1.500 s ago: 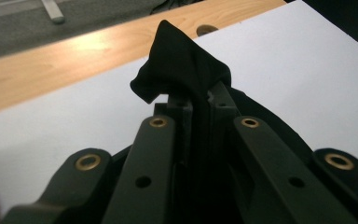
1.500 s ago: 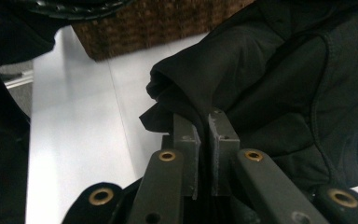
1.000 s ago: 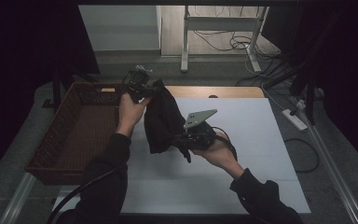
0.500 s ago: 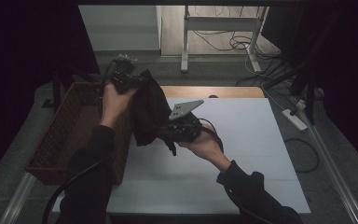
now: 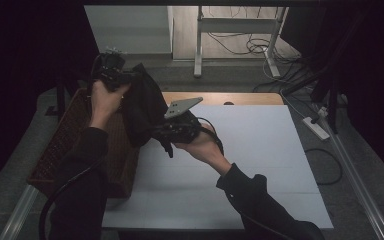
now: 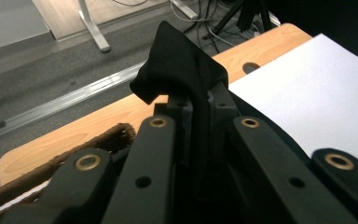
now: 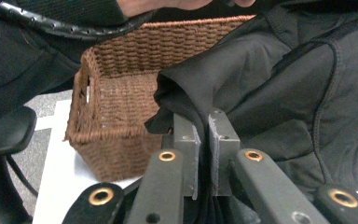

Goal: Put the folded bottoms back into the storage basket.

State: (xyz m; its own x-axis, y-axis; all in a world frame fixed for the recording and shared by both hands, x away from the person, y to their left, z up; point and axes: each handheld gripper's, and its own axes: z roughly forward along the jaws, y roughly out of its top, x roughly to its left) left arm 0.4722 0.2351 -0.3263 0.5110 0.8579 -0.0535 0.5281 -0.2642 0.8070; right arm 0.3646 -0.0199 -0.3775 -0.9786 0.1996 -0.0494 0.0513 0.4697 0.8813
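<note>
High view: both grippers (left (image 5: 111,75), right (image 5: 167,131)) pinch black garment (image 5: 142,107) above basket (image 5: 62,150).

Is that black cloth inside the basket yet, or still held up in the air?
Not in yet. The black cloth hangs between both grippers, left and right, over the basket edge.

Left claw (image 5: 130,80) raised high, right claw (image 5: 161,131) lower beside it, both clamped tight on black cloth (image 5: 142,107).

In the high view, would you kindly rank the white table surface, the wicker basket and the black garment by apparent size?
1. White table surface, clearly largest.
2. Wicker basket, partly hidden by an arm.
3. Black garment, though it hangs nearer the camera, so this is unsure.
</note>
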